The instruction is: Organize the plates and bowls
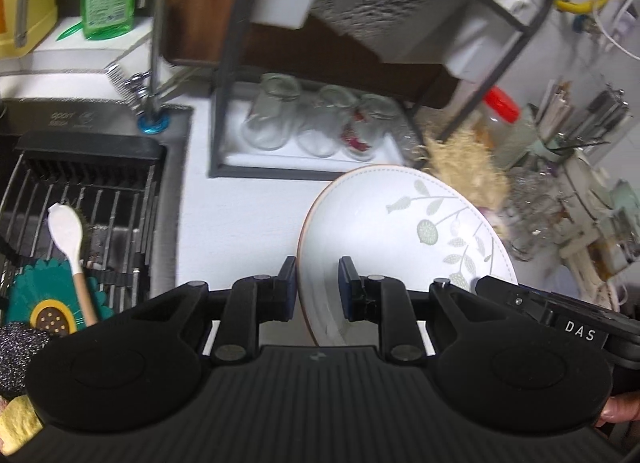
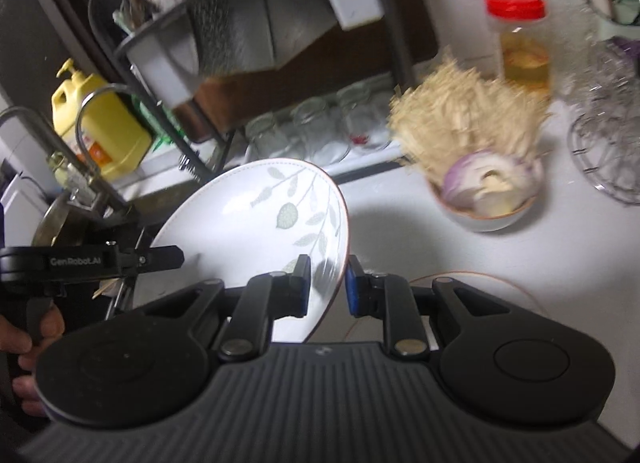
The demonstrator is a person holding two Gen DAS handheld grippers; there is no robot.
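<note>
White leaf-patterned round plate [image 1: 384, 231] is gripped on opposite rims by both grippers' fingers [image 1: 352, 287], seemingly tilted above the bench [image 2: 400, 223].

- Both views soft, smeared by motion; rack [image 1: 400, 3] and dried stalks [image 2: 460, 111] worst.
- Fisheye bends the edges, corners darken.
- Even indoor light; white counter [image 2: 392, 215] bright, with the plate's [image 2: 248, 223] soft shadow on it.

3 glasses [image 1: 312, 123] stand in the rack [image 1: 224, 111], right of the sink [image 1: 176, 167], behind the plate [image 1: 380, 223]
</note>
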